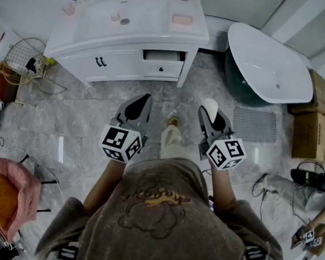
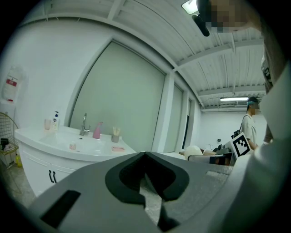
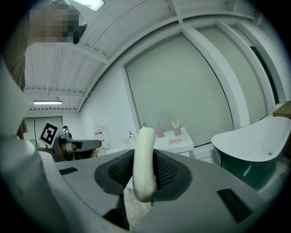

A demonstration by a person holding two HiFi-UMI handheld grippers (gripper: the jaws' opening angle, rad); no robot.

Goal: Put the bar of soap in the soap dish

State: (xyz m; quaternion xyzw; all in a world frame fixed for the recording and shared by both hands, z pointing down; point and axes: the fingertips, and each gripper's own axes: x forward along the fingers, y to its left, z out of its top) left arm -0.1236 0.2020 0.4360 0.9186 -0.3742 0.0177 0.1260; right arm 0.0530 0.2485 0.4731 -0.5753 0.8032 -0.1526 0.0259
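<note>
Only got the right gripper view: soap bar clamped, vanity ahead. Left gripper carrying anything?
Observer: No. The left gripper is shut, nothing between its jaws.
Operator: Where's the dish exactly?
Observer: In the head view, the soap dish sits right of the basin, near the right end of the vanity.
Operator: Anything on the floor nearby?
Observer: A wire basket stands on the floor left of the vanity.
</note>
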